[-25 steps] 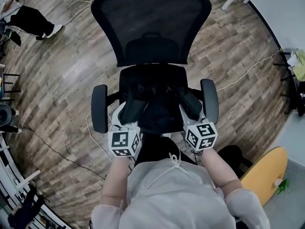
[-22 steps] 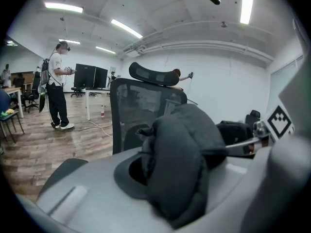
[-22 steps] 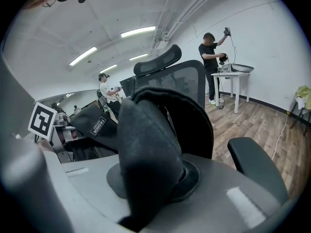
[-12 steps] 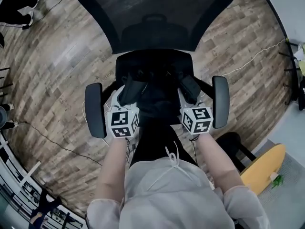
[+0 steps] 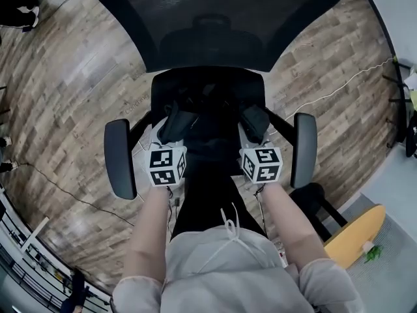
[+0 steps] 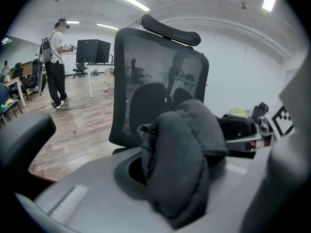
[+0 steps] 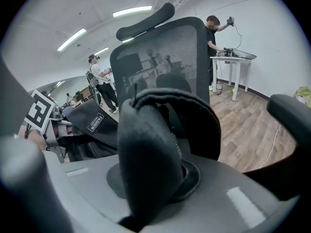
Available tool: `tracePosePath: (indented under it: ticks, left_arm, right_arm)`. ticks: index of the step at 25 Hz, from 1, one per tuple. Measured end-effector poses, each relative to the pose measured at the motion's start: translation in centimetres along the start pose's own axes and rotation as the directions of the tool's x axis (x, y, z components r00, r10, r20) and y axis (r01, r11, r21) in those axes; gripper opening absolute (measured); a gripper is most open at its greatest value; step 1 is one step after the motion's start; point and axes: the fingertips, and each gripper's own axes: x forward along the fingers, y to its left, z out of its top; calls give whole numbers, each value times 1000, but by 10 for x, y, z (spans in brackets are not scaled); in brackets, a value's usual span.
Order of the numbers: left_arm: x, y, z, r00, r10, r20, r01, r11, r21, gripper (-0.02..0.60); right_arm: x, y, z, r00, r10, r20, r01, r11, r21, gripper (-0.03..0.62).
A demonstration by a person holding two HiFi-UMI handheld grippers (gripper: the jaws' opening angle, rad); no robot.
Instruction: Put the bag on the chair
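- One chair (image 5: pixel 215 18), top centre of the head view.
- Two armrests: left armrest (image 5: pixel 120 158), right armrest (image 5: pixel 304 150).
- One black bag (image 5: pixel 212 142), between the armrests.
- Two tools: left tool (image 5: pixel 174 126), right tool (image 5: pixel 255 124).
- Two marker cubes: left cube (image 5: pixel 165 167), right cube (image 5: pixel 262 164).
- One yellow board (image 5: pixel 355 230), lower right.
- Right gripper view: two people, one person (image 7: pixel 214 42) at upper right, another person (image 7: pixel 99 79) at middle left; one desk (image 7: pixel 233 57).
- Left gripper view: one person (image 6: pixel 56 62), upper left.
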Motion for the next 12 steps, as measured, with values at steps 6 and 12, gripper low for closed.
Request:
tracePosePath:
  ticks: [6,12]
  left_arm:
    - [13,4,-19,1000,10,-13,-10,1000,-5,44]
    - [16,6,-35,999,16,-43,-16,1000,0,46]
  right_arm:
    - [13,-7,-16,1000,-4,-3,4,1000,-11,29]
    - [17,-13,-29,999,-18,-35,18,1000,-22,31]
